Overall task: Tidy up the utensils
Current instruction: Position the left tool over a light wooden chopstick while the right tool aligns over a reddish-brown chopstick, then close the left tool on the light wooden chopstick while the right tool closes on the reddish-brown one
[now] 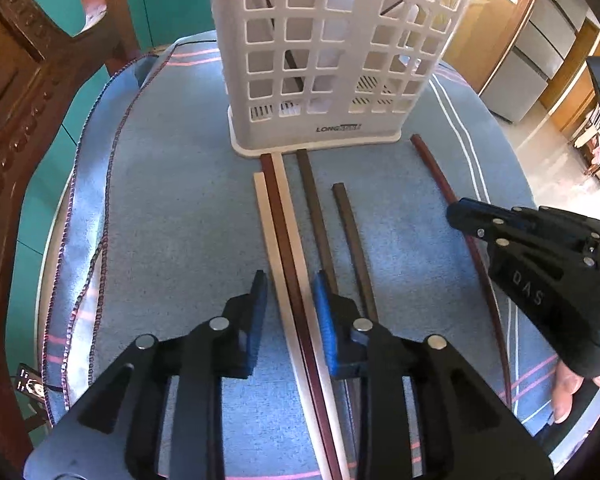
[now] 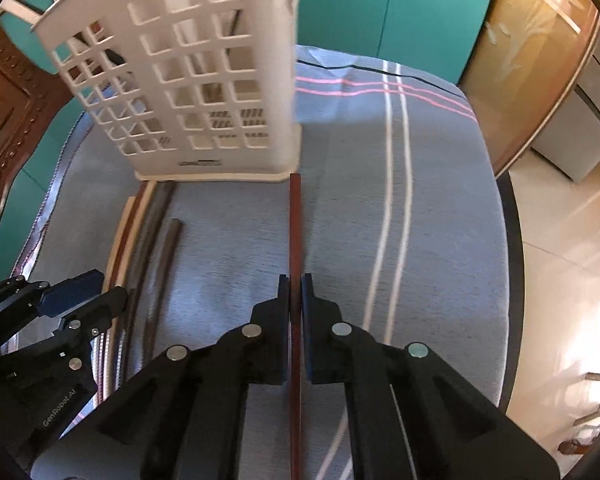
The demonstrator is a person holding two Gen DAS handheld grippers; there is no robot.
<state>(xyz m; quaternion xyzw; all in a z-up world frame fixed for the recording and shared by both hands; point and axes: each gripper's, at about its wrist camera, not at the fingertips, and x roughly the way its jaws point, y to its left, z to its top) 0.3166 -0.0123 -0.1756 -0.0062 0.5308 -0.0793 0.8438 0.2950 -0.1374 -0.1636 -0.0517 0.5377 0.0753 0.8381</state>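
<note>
Chopsticks point(image 1: 296, 248): six; basket point(image 1: 324, 52): one

Both grippers are chunky black plastic with blue pads point(image 1: 327, 320) on the fingers and shiny round silver pins at the joints. The right gripper point(image 1: 456, 216) has "DAS" embossed on its side, and the left gripper point(image 2: 100, 292) reads "GenRobot.AI" in white.

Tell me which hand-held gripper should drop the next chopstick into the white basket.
Right. The right hand-held gripper is already shut on the reddish chopstick. The left hand-held gripper stands open around three chopsticks lying together, pressing none. The white basket stands just ahead.
</note>
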